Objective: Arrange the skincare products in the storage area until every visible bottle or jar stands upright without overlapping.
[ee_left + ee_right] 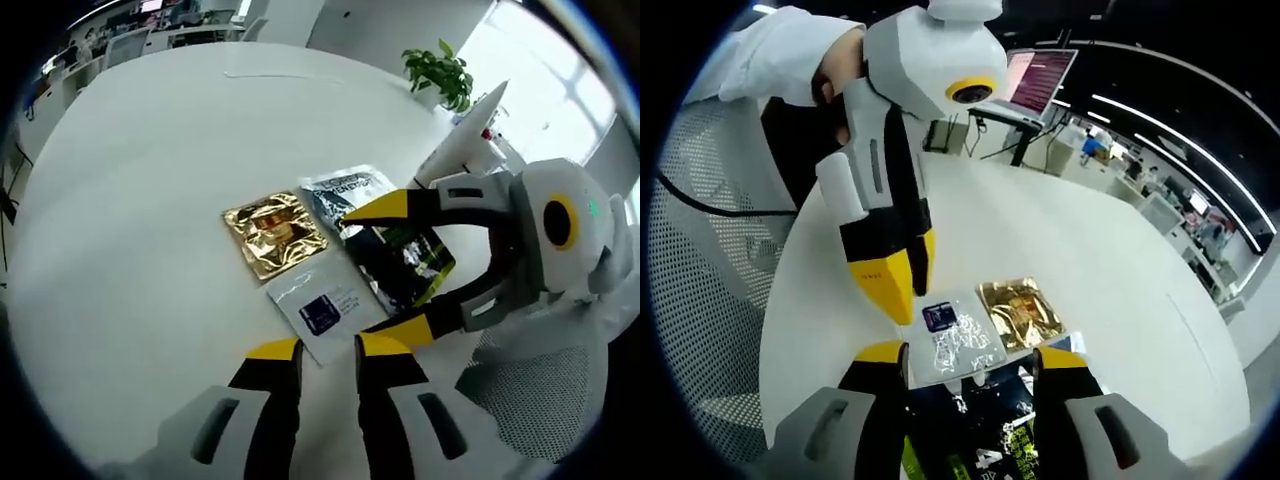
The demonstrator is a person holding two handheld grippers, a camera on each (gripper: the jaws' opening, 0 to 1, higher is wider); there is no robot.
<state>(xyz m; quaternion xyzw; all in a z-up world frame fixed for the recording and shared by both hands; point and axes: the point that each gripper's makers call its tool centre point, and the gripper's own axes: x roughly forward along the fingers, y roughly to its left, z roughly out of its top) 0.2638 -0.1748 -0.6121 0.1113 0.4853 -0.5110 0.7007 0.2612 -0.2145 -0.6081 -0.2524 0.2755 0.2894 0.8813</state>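
Yellow-tipped jaws of the left hand-held gripper [328,350] sat lowest in the left gripper view, a narrow gap between them, nothing held. Just past the tips lay a white sachet [325,308] with a dark blue label, flat on the white round bench [140,200]. Beyond it a gold foil sachet [274,233], and beside that a dark sachet [395,252] with green print; all three close together, edges touching or nearly so. The right hand-held gripper [400,268] came in from the right, jaws spread wide above and below the dark sachet, not closed on it. A potted plant [442,72] stood at the far bench edge, a mesh chair [530,385] at lower right.

Right gripper view: own jaws wide apart at the bottom, the dark sachet [980,420] lying between them, not pinched. White sachet [952,345] and gold foil sachet [1020,312] just ahead on the bench [1120,270]. Left hand-held gripper [902,275] pointed down at the white sachet, held by a hand [840,75] in a white sleeve; gap between its jaws hard to read here.

Handling, my read: these are thin flat packets, light, floppy, slick film. No bottles or jars visible. Grip at an edge or corner seal; pinching mid-face would likely slide or crumple, and they won't stand upright unsupported
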